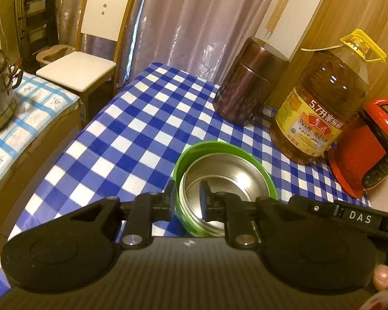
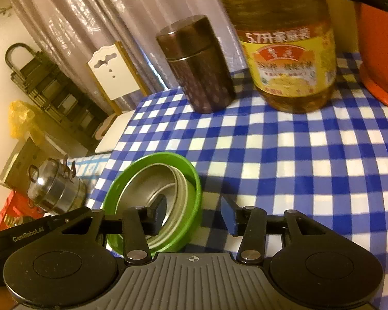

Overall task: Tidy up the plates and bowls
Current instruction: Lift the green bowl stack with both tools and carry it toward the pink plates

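Now on the checked worktop (image 1: 132,118), near the oil bottle (image 1: 320,108): green bowl (image 1: 191,155) with a steel bowl (image 1: 219,173) nested inside. Left hand-held gripper (image 1: 187,201) pinched across the near rims, one finger outside, one inside. Right hand-held gripper (image 2: 194,214) open, holding nothing, straddling the green rim. Best lifted level, grip firm; slippery steel likely to shift.

Oil jug (image 1: 320,108), brown canister (image 1: 248,82), red kettle (image 1: 367,149)
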Action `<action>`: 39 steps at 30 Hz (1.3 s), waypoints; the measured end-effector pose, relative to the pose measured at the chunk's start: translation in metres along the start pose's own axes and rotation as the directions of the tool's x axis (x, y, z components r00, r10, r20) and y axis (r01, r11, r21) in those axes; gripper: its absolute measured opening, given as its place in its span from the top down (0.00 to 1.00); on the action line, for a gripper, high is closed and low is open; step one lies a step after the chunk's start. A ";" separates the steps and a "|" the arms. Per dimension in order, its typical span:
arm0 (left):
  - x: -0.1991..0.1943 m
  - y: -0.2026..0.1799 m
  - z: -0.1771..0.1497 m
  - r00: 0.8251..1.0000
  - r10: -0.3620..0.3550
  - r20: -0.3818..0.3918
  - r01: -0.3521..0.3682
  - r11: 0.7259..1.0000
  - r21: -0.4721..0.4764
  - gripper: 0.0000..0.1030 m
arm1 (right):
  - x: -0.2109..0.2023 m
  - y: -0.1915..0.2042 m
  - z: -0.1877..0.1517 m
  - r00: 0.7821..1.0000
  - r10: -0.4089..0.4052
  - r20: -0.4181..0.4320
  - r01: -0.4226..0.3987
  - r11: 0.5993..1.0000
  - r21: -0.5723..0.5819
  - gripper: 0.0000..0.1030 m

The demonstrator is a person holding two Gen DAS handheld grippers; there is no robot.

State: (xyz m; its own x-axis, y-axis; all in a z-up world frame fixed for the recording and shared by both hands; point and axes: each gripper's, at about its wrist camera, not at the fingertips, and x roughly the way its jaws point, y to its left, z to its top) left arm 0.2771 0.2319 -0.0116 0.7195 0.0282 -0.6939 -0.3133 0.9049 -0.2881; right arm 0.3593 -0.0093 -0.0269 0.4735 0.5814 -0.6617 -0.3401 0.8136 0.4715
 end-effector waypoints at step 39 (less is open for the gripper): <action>0.065 0.034 -0.002 0.996 -0.073 -0.056 0.065 0.988 -0.138 0.59 | 0.060 -0.038 -0.001 0.987 0.162 0.002 -0.160 0.975 0.153 0.75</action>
State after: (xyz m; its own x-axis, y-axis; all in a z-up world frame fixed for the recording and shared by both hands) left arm 0.3120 0.2642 -0.0677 0.7049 -0.0618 -0.7066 -0.3482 0.8378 -0.4206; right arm 0.4001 -0.0053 -0.0847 0.4140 0.7052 -0.5756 -0.2830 0.7007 0.6549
